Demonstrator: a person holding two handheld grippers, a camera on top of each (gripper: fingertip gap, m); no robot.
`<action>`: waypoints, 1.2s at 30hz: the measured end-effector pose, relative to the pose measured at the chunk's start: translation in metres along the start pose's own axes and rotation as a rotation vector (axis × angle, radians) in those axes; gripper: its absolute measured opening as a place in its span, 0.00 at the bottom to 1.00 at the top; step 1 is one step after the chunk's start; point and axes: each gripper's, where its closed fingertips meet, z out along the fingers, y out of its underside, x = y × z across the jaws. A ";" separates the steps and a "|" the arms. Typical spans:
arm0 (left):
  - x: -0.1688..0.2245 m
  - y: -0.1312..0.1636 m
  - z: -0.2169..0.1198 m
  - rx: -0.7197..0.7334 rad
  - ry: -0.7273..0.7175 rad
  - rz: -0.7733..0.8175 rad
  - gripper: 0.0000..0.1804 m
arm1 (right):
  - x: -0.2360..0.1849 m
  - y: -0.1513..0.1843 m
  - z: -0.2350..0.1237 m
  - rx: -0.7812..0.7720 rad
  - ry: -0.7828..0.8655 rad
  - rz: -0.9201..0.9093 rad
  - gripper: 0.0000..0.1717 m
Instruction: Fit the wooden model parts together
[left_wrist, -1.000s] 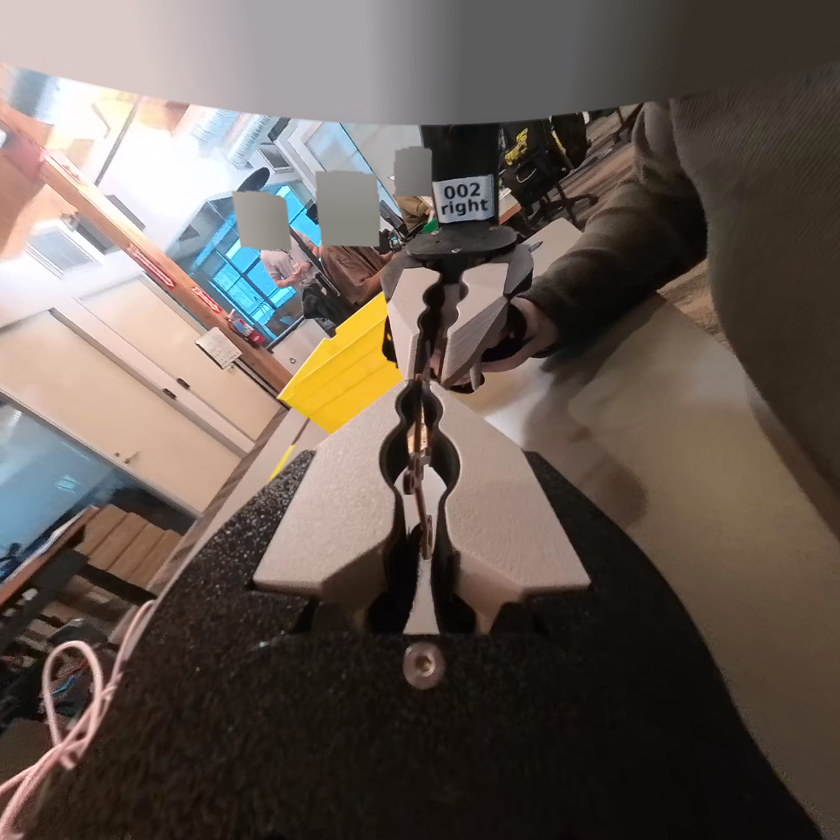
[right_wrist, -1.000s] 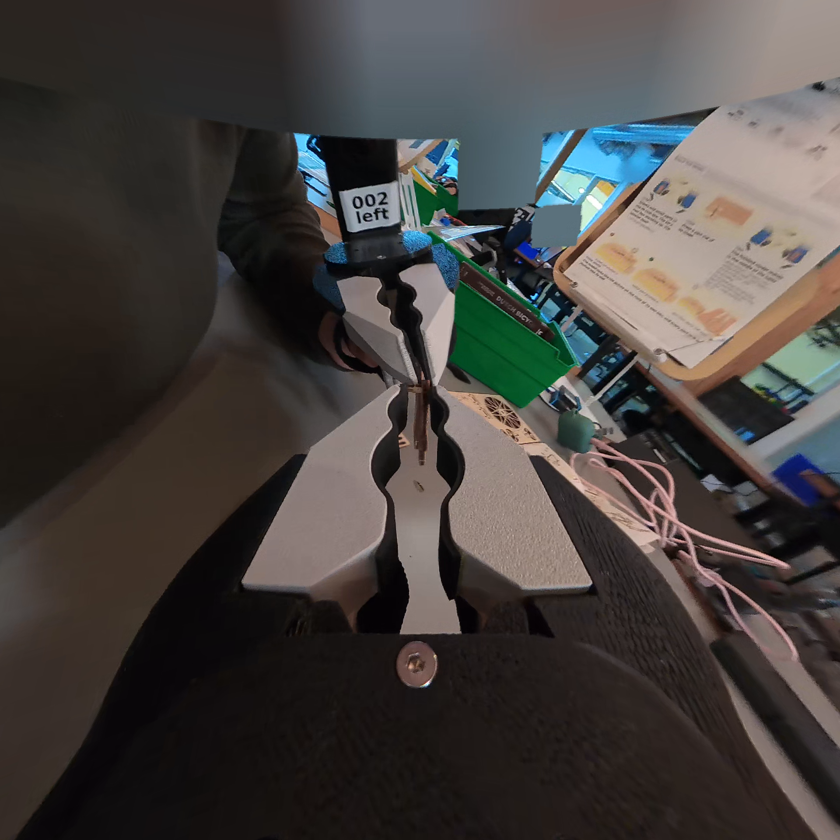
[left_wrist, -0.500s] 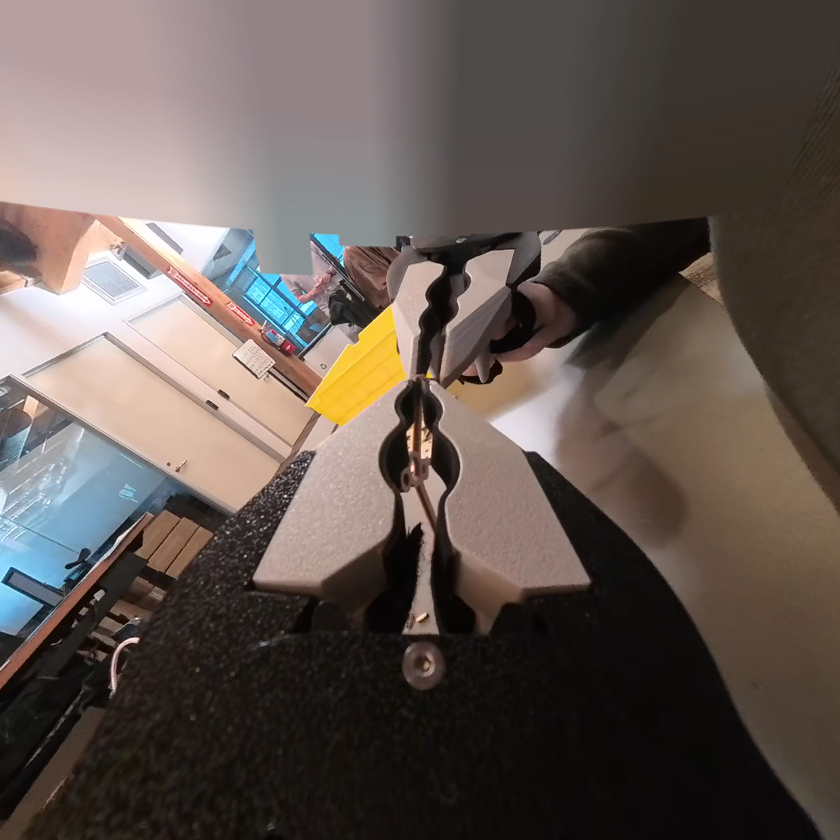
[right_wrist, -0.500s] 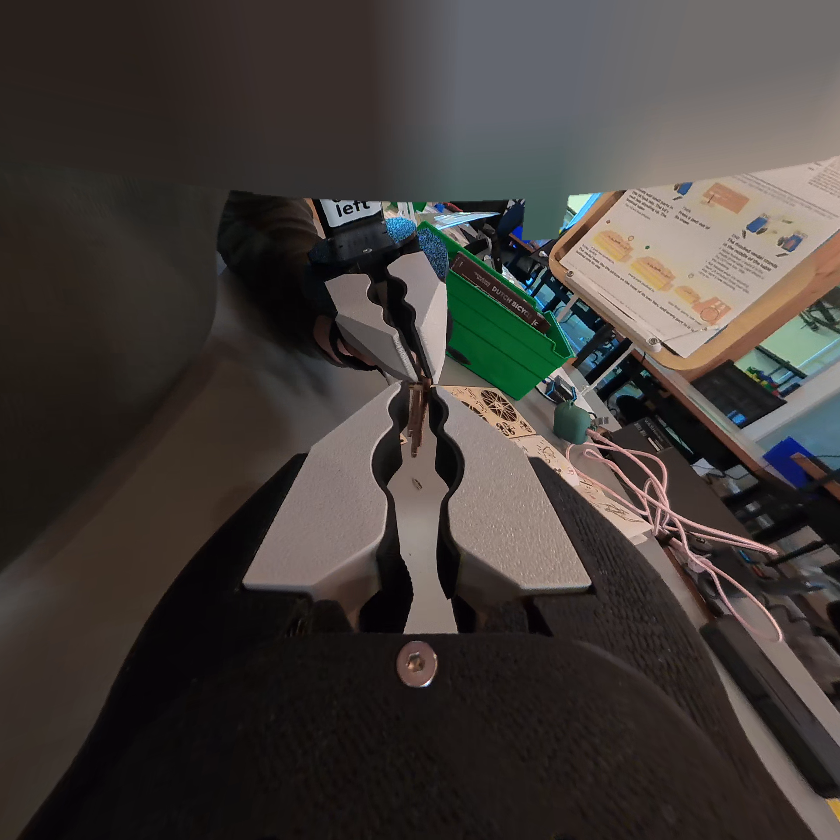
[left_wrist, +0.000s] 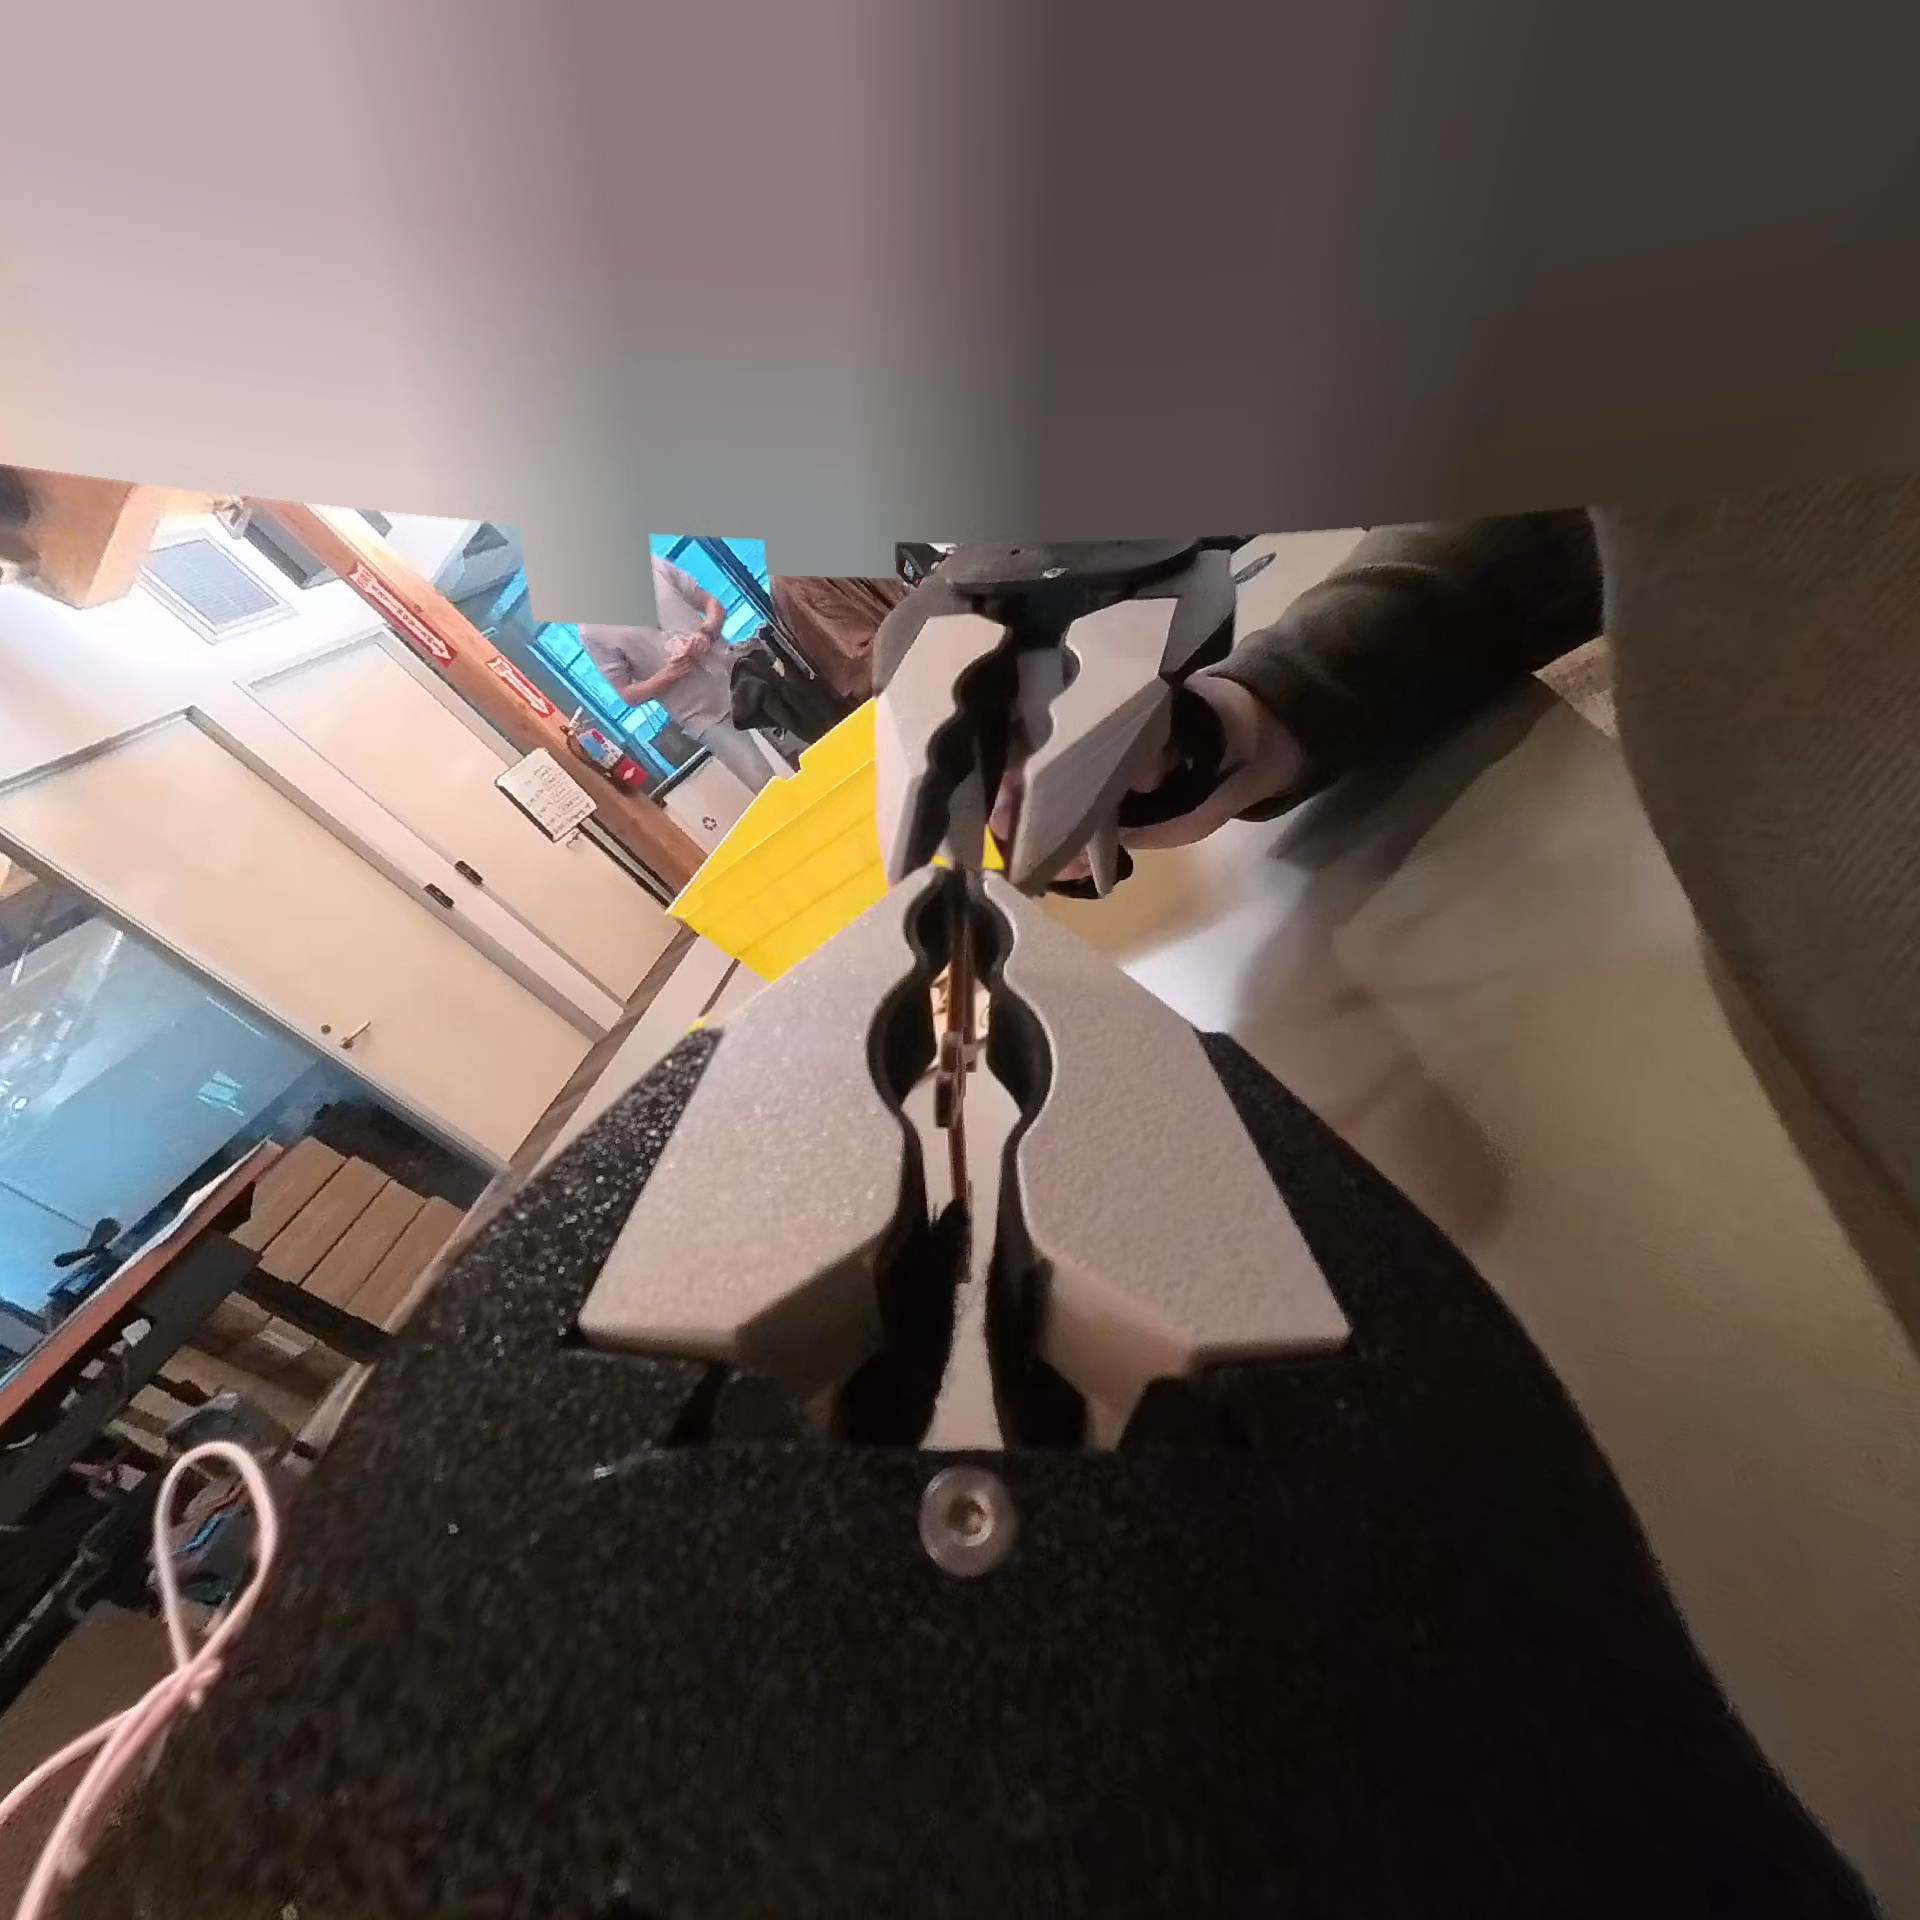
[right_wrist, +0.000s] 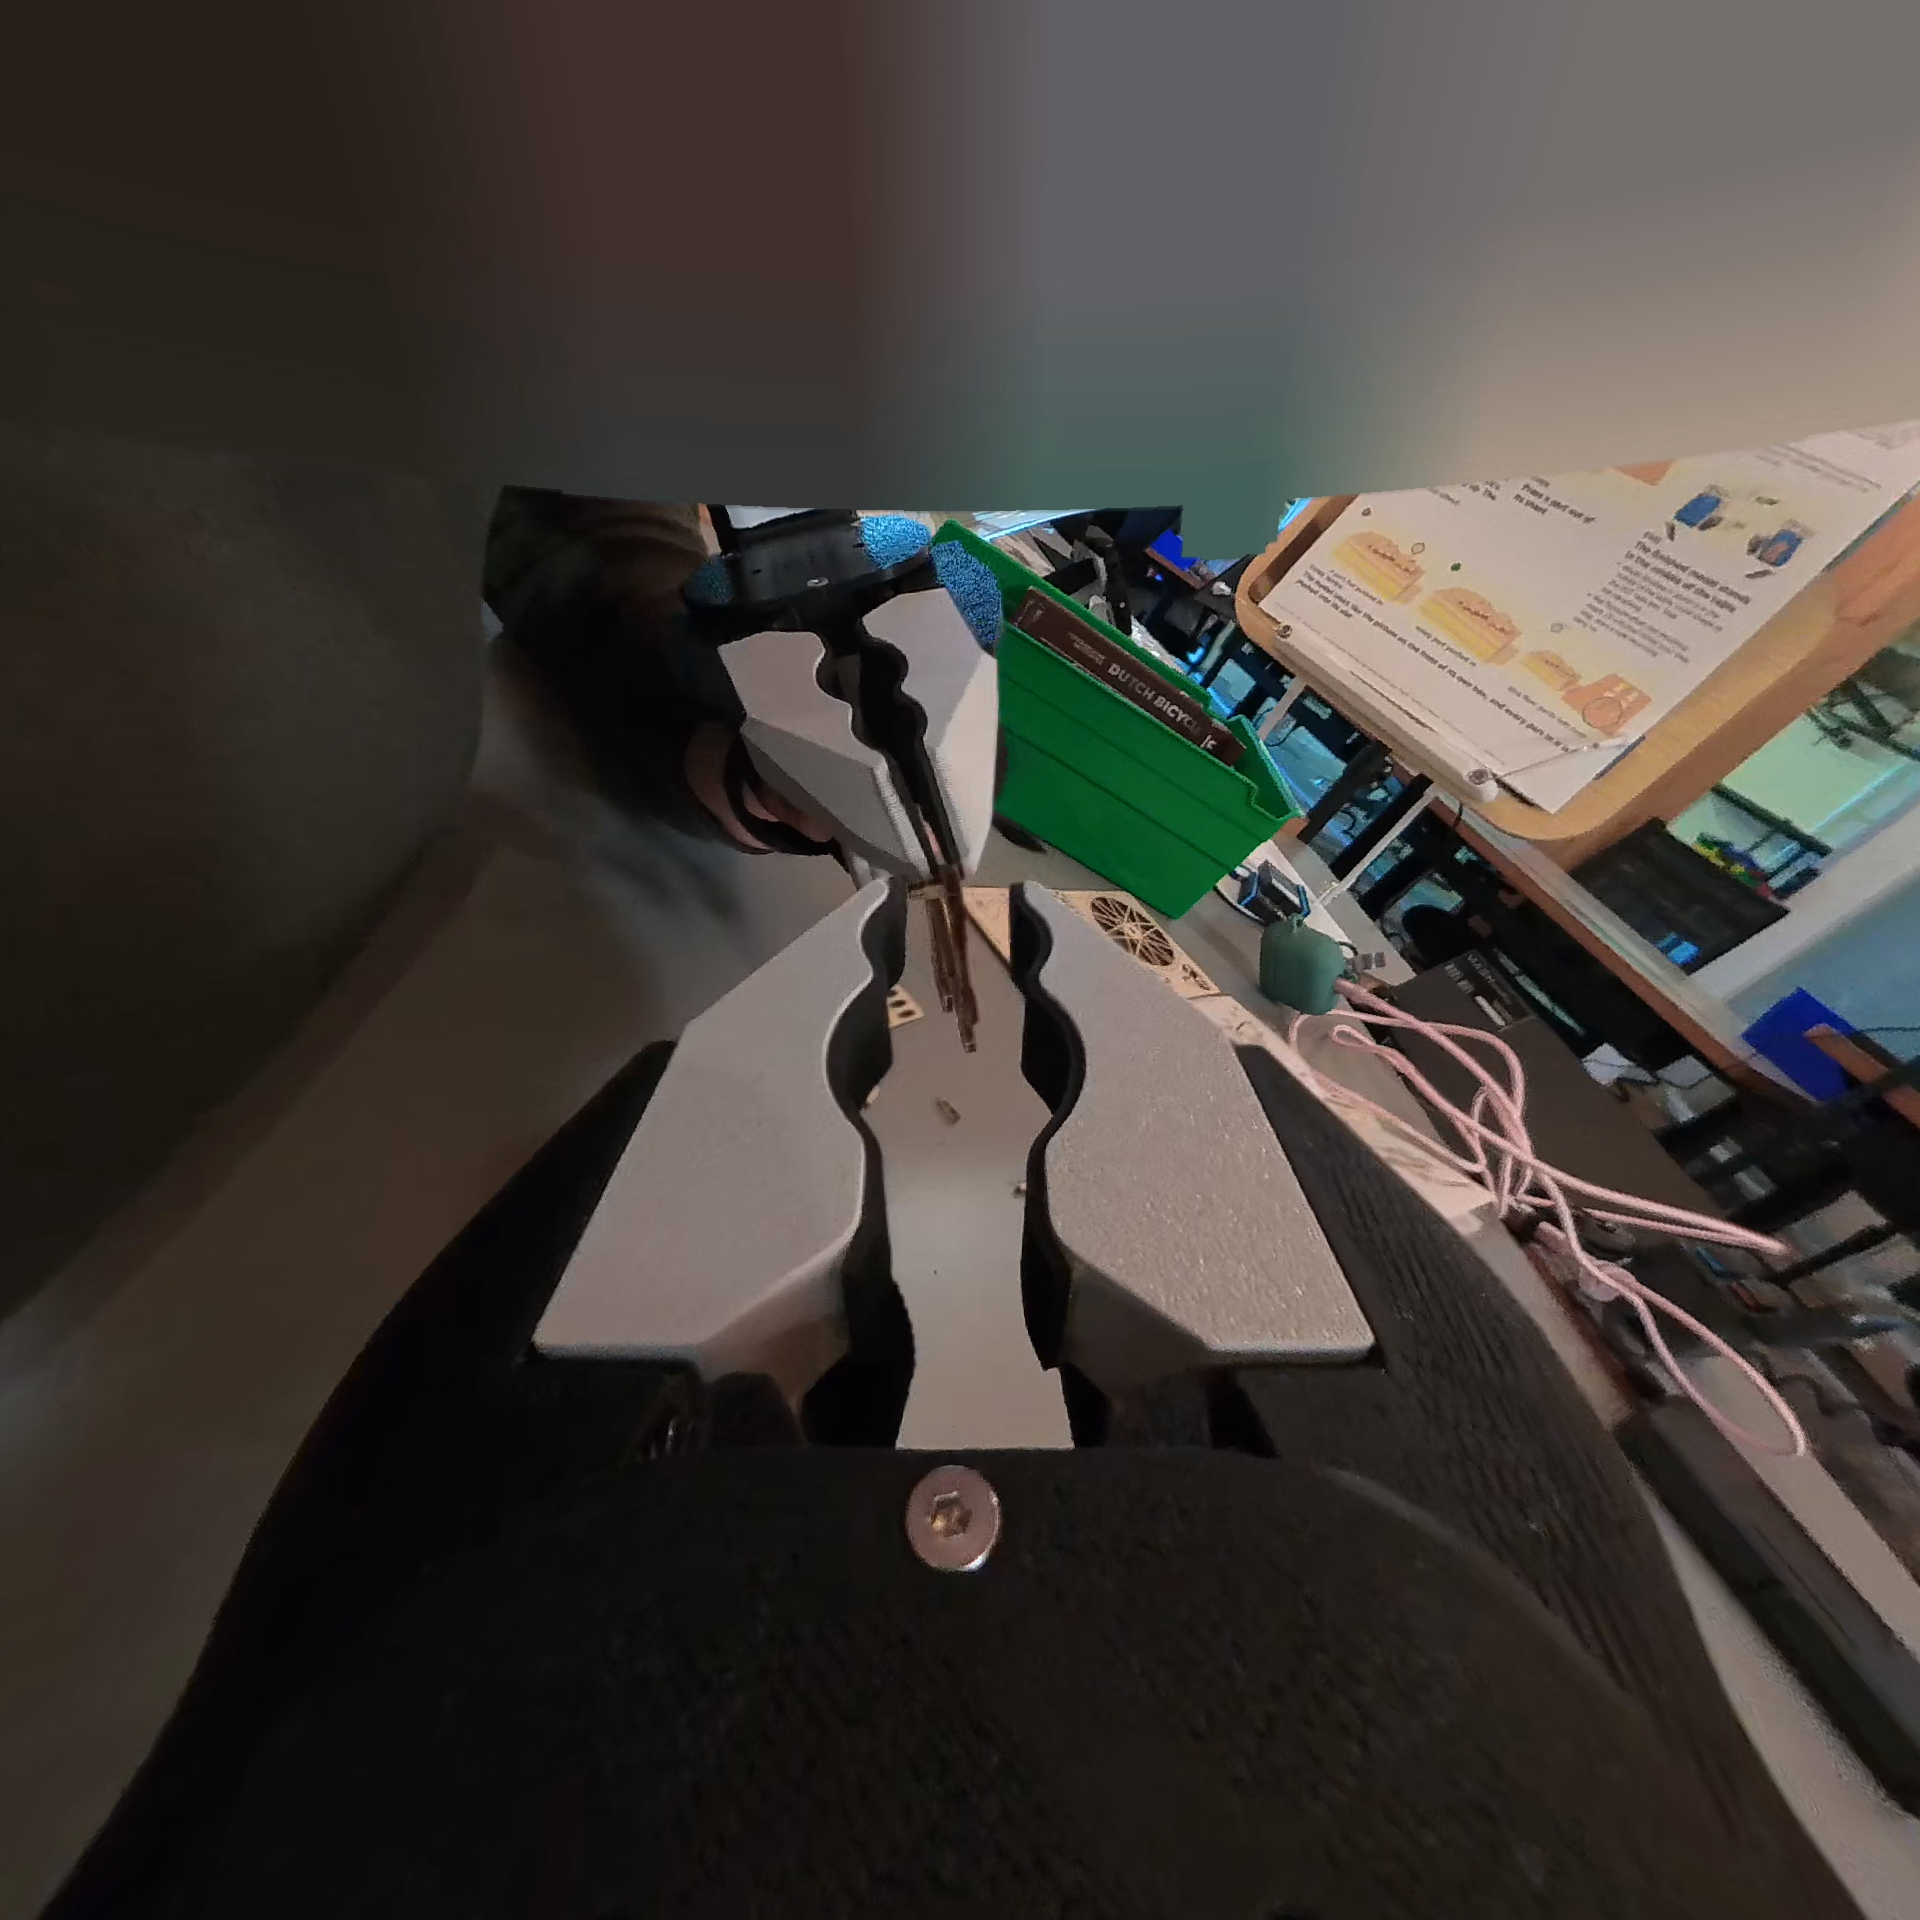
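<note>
Now the left claw (left_wrist: 961, 883) is clamped on the wooden model parts (left_wrist: 958, 1023), a thin brown strip assembly seen edge-on and running back between its two grey fingers (left_wrist: 790, 1122). From the right wrist view the same wooden piece (right_wrist: 951, 971) sticks out of the left claw's tips (right_wrist: 930, 847) and hangs in the gap of the right claw (right_wrist: 951, 904), whose fingers (right_wrist: 1143, 1143) stand apart on either side of it, neither pad pressing on it. Both claws meet tip to tip above the pale desk (right_wrist: 977, 1226), held up off its surface. Taking the wooden parts as landmark: a laser-cut wooden sheet (right_wrist: 1138, 930) lies flat on the desk just behind them, a green bin (right_wrist: 1122, 800) stands farther back to their right, and a yellow bin (left_wrist: 800, 873) sits beyond them in the left wrist view. A green pouch (right_wrist: 1299, 966) with pink cord (right_wrist: 1558, 1195) lies well to the right of them.
</note>
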 end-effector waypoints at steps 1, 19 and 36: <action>0.001 -0.001 0.001 0.000 0.000 -0.007 0.00 | 0.000 0.001 0.001 -0.003 -0.007 0.015 0.12; 0.003 -0.009 -0.001 0.040 0.013 -0.006 0.00 | -0.010 -0.002 0.004 -0.023 -0.045 0.002 0.03; 0.007 -0.010 0.000 0.064 0.096 -0.160 0.00 | -0.014 -0.003 0.002 -0.001 -0.111 0.058 0.02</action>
